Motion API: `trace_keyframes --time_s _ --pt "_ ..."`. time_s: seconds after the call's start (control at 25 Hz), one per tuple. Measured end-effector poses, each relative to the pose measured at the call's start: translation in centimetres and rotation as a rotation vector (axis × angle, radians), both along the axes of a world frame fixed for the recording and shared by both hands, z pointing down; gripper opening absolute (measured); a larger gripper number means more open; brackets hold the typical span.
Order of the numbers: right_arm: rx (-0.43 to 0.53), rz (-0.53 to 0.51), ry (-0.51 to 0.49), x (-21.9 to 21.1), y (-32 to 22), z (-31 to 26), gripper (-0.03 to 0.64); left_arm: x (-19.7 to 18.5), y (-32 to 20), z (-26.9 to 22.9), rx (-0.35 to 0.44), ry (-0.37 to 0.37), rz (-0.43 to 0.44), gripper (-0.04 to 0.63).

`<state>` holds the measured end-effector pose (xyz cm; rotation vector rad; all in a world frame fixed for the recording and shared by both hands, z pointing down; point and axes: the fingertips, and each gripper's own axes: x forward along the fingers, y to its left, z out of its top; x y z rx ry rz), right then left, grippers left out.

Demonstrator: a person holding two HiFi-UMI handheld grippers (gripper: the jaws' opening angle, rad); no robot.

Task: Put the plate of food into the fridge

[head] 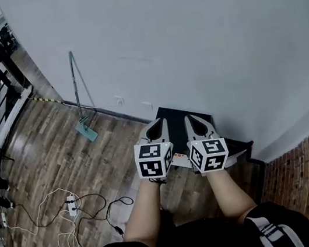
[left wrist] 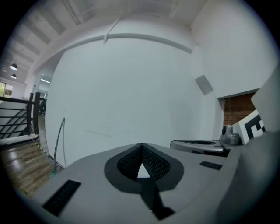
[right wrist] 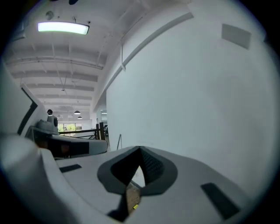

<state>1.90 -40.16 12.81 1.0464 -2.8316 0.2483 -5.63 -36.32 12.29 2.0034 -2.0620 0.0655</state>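
Head view shows the left gripper (head: 157,124) and the right gripper (head: 193,120) held up side by side at about 6 o'clock in the frame, both aimed at a bare white wall (head: 197,29). The left gripper view shows that gripper's jaws pressed together at the tips with nothing between them. The right gripper view shows the same: tips meeting, nothing pinched.

The plate of food does not appear in any view, so I cannot say where it sits. Just past the grippers, toward 12 o'clock from them, a low black box (head: 171,113) stands against the wall. Whether that is the fridge I cannot tell. A mop (head: 78,98) leans on the wall at 10 o'clock, and a power strip (head: 71,206) with loose cables lies on the wood floor (head: 47,150) at 8 o'clock.

Judging from the task alone, a loaded plate should be stiff and moderately heavy, with a smooth rim that could slip in a shallow pinch. It would probably break if dropped, and the food can slide once it tilts. The rim is the likely place to take hold, one gripper at 9 o'clock and the other at 3 o'clock, pads biting well over the lip. The plate should stay level all the way. Both pairs of jaws must first spread before any such grip.
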Motion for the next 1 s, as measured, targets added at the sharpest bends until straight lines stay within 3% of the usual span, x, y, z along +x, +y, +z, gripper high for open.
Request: trace_keyframes --time_s 0.2,0.36,0.64,1.0 --pt "0.060 -0.030 -0.069 3.9 2.4 -6.7 0.014 4.7 0.3 -4.5 0.035 -0.087 0.038 -0.002" --pt "0.049 -0.022 -0.068 5.7 3.4 -7.1 0.014 6.5 1.8 -5.4 0.043 -0.072 0.035 -0.002" --pt "0.057 -0.009 -0.050 6.5 3.6 -6.9 0.014 6.8 2.3 -7.1 0.120 -0.063 0.017 -0.002" --pt "0.066 0.008 -0.051 5.3 2.5 -6.3 0.014 5.9 0.8 -7.2 0.143 -0.066 0.049 -0.002"
